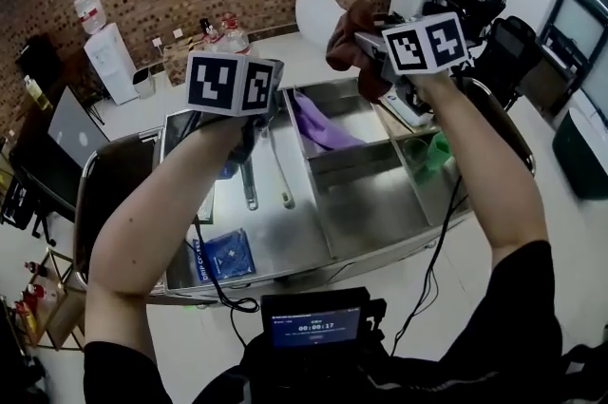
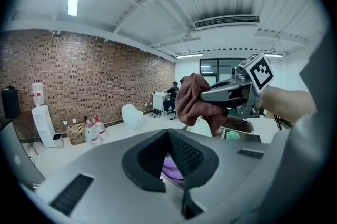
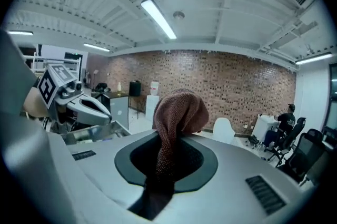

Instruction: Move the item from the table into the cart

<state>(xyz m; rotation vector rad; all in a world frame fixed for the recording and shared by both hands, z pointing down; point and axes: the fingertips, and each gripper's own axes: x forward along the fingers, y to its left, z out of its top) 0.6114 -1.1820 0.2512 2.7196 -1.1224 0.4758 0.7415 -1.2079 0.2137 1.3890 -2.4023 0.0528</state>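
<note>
Nearest, a small screen unit (image 1: 313,321) at the person's chest. Just beyond it is the steel cart (image 1: 294,277), divided into bins: a blue packet (image 1: 224,254) in the near left one, two long metal tools (image 1: 249,185) further in, a purple cloth (image 1: 323,122) in a far bin, and something green (image 1: 434,150) at the right end. Both arms are raised above the cart. The left gripper (image 2: 169,144) has its jaws a crack apart with nothing between them; the purple cloth shows through the gap. The right gripper (image 3: 174,138) has its jaws pressed together on a brown knitted cloth (image 1: 344,31), which is the task's item. It is held up over the cart's far side and touches nothing below. The pinch takes only a narrow fold, and the bulk flops over the jaw tips. Beyond are the white table (image 1: 285,55) with bottles (image 1: 228,36), then a brick wall. Risks, as I judge them: the loose bulk may drag the fold out early, or an early release may leave the cloth draped on the far rim or dropped outside it. The knit may also snag on the pads when the jaws part. The two grippers are close together, so a knock is possible.
</note>
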